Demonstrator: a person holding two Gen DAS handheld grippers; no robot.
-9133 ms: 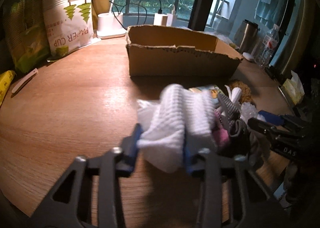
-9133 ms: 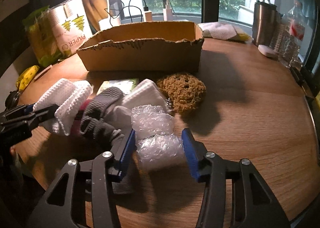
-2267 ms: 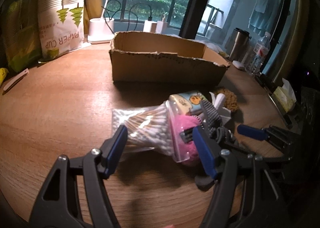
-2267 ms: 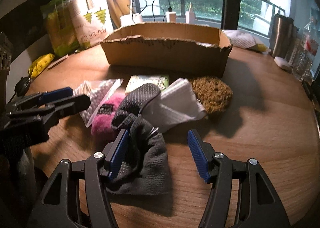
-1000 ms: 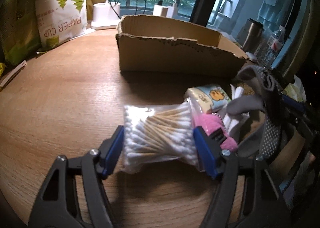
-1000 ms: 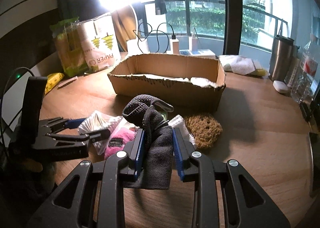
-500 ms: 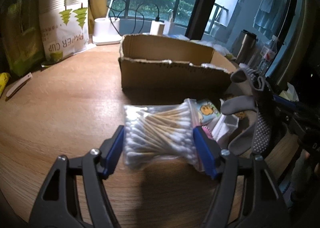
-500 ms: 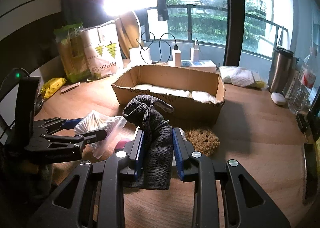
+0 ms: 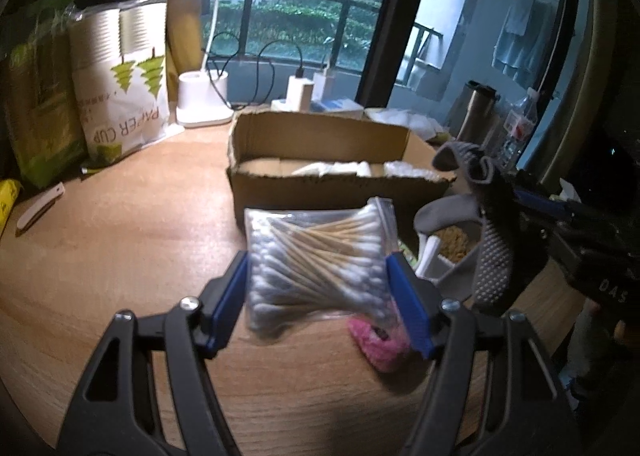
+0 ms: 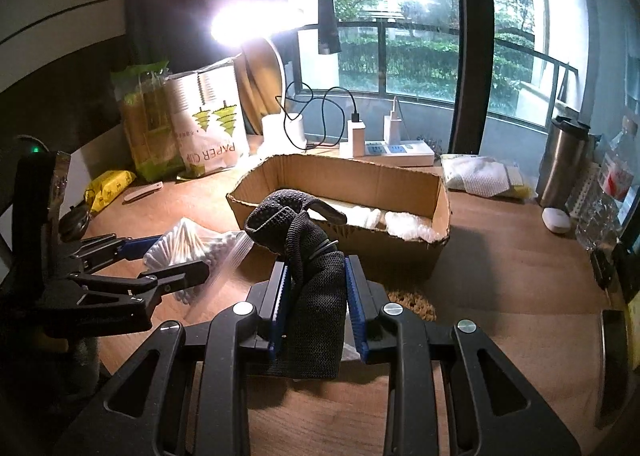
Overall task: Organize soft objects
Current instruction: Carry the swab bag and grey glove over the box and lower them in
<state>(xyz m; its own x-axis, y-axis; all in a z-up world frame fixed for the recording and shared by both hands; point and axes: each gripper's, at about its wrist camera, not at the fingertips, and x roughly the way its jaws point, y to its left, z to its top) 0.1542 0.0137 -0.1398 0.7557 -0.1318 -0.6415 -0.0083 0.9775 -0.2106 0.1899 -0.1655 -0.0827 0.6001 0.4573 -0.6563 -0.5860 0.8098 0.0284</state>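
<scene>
My left gripper [image 9: 318, 282] was clamped on a clear bag of cotton swabs [image 9: 316, 260], its blue pads [image 9: 228, 302] pressing in on both sides, and the bag hung clear of the wooden table [image 9: 120, 256], in front of the near wall of the cardboard box [image 9: 332, 175]. My right gripper [image 10: 316, 296] was closed tight on a dark grey glove [image 10: 308, 256], which bunched up between the pads and curled over at the top, its cuff hanging down below the fingers. Seen from the left wrist, that glove [image 9: 486, 223] was held up to the right of the swab bag, with its dotted palm facing the camera. Inside the box [image 10: 340, 183] lay white soft pieces [image 10: 370, 217] and a crinkled bit of bubble wrap [image 10: 408, 225] along the near wall. A pink fluffy thing [image 9: 376, 340] sat on the table just beneath my left gripper's right finger, and a brown scrubby sponge [image 9: 454, 246] showed beyond it, beside a white folded cloth [image 9: 430, 260]. At the back left stood a pack of paper cups [image 9: 124, 79] next to a green packet [image 9: 38, 95], with a lit desk lamp [image 9: 204, 103] behind the box. A steel tumbler [image 10: 564, 163] stood at the far right of the table.
</scene>
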